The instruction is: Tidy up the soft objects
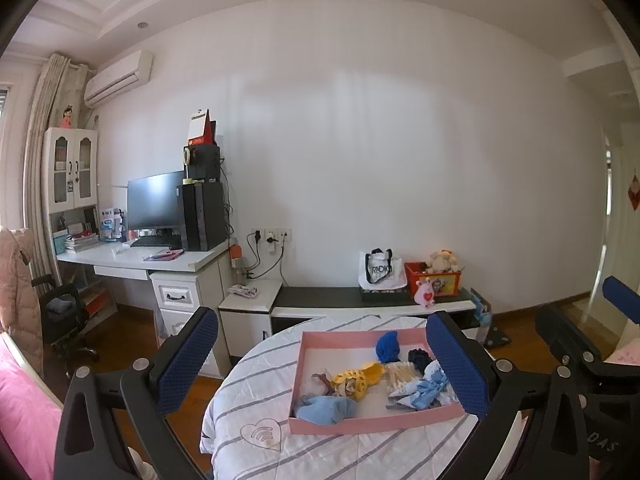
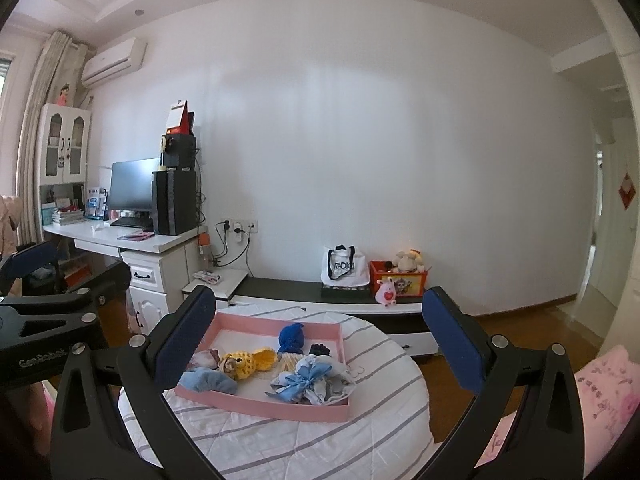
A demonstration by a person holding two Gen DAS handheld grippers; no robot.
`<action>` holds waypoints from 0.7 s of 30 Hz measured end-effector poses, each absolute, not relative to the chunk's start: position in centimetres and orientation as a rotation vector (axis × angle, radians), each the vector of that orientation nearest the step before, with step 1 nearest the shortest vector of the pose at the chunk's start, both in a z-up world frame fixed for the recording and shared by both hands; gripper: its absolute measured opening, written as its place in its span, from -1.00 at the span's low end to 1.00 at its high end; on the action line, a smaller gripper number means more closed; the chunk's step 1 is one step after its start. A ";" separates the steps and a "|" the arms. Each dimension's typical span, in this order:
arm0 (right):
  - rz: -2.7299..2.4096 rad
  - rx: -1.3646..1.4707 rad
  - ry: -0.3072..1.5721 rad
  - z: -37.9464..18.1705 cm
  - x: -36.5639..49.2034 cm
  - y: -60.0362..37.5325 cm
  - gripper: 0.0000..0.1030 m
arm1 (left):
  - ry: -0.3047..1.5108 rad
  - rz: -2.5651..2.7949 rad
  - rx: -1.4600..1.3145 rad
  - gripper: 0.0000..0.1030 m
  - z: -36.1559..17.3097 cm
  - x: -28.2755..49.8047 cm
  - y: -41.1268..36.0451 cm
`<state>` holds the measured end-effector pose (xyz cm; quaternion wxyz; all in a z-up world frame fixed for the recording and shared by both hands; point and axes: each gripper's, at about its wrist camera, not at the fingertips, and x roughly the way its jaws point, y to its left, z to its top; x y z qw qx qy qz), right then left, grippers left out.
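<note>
A shallow pink tray [image 1: 372, 424] [image 2: 260, 404] rests on a round table under a white striped cloth [image 1: 352, 456] [image 2: 288, 444]. Several soft items lie in it: a light blue bundle [image 1: 326, 409] [image 2: 208, 381], a yellow knitted piece [image 1: 358, 378] [image 2: 250, 362], a dark blue knitted piece [image 1: 387, 346] [image 2: 291, 337], a black piece [image 1: 420, 357] [image 2: 320, 349] and a pale blue bow cloth [image 1: 428, 390] [image 2: 310, 380]. My left gripper [image 1: 324, 360] is open, held above and before the tray. My right gripper [image 2: 320, 344] is open too, with nothing between its fingers.
A white desk [image 1: 160, 260] with a monitor and black tower stands left. A low black-topped cabinet [image 1: 360, 298] along the wall carries a white bag [image 1: 380, 270] and an orange toy box [image 1: 434, 278]. Pink bedding [image 2: 600, 392] lies right, wooden floor [image 1: 120, 352] around the table.
</note>
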<state>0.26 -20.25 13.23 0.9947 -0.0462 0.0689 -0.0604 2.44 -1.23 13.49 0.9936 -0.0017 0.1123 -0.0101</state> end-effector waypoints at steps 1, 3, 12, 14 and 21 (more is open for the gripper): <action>-0.118 -0.095 0.138 13.3 0.2 -20.1 1.00 | 0.223 -0.017 -0.004 1.00 13.7 2.1 -1.1; -0.111 -0.100 0.138 13.3 0.1 -20.0 1.00 | 0.223 -0.017 -0.006 1.00 13.8 2.0 -1.1; -0.117 -0.111 0.136 13.4 0.1 -20.0 1.00 | 0.222 -0.020 -0.005 1.00 13.8 1.9 -1.0; -0.118 -0.111 0.135 13.4 0.1 -20.0 1.00 | 0.223 -0.018 -0.004 1.00 13.8 1.9 -1.0; -0.123 -0.108 0.135 13.4 0.3 -20.0 1.00 | 0.226 -0.020 -0.007 1.00 13.7 1.7 -0.8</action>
